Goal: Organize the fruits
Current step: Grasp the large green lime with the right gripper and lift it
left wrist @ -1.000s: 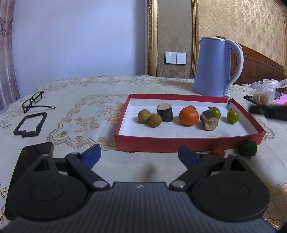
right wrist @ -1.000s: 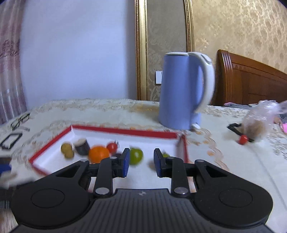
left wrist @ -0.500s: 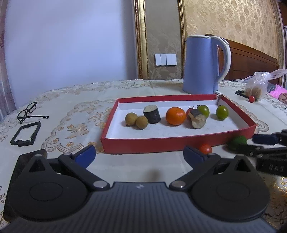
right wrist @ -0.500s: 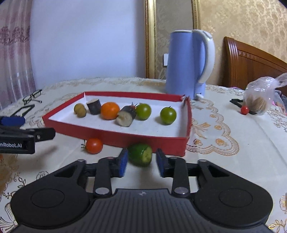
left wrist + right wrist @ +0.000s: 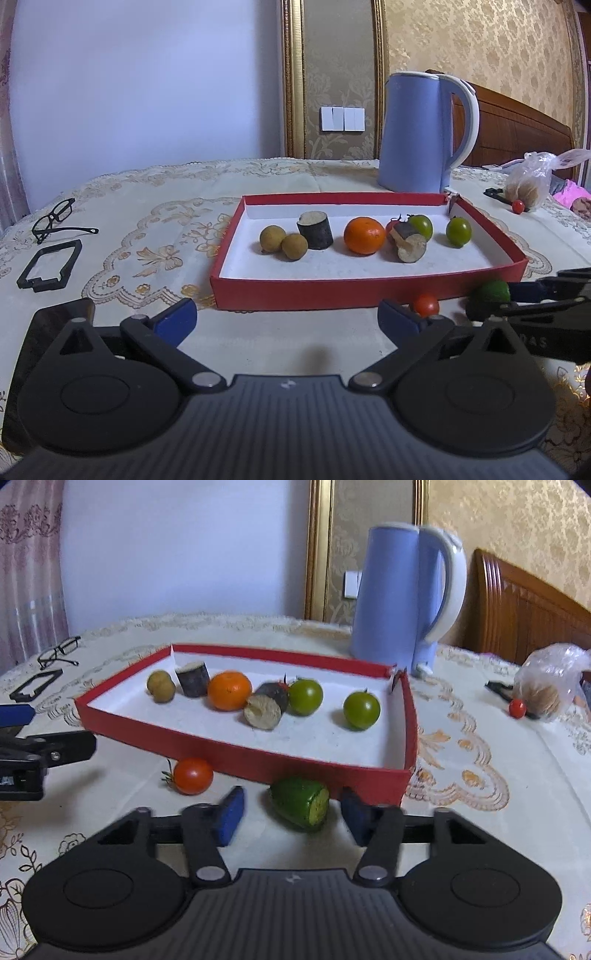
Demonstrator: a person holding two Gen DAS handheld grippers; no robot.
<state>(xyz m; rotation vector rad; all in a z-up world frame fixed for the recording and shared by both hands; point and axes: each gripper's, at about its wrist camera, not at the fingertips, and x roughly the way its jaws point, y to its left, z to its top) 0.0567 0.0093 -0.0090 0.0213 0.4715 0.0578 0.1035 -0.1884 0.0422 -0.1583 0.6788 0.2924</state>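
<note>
Tray point(image 5: 236, 755) before kettle point(image 5: 395, 602), cucumber piece point(image 5: 301, 806) and tomato point(image 5: 192, 775) before tray, glasses point(image 5: 59, 651) left

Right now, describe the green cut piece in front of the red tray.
The green piece is a stubby chunk with glossy dark-green skin and a flat, paler yellow-green cut face turned toward the right. It lies on its side on the tablecloth, just outside the tray's near wall, between the open right claw's blue pads, neither visibly touching it.

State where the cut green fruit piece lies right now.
In the right wrist view, the green piece lies on the tablecloth between the open right gripper fingers, just outside the red tray.
</note>
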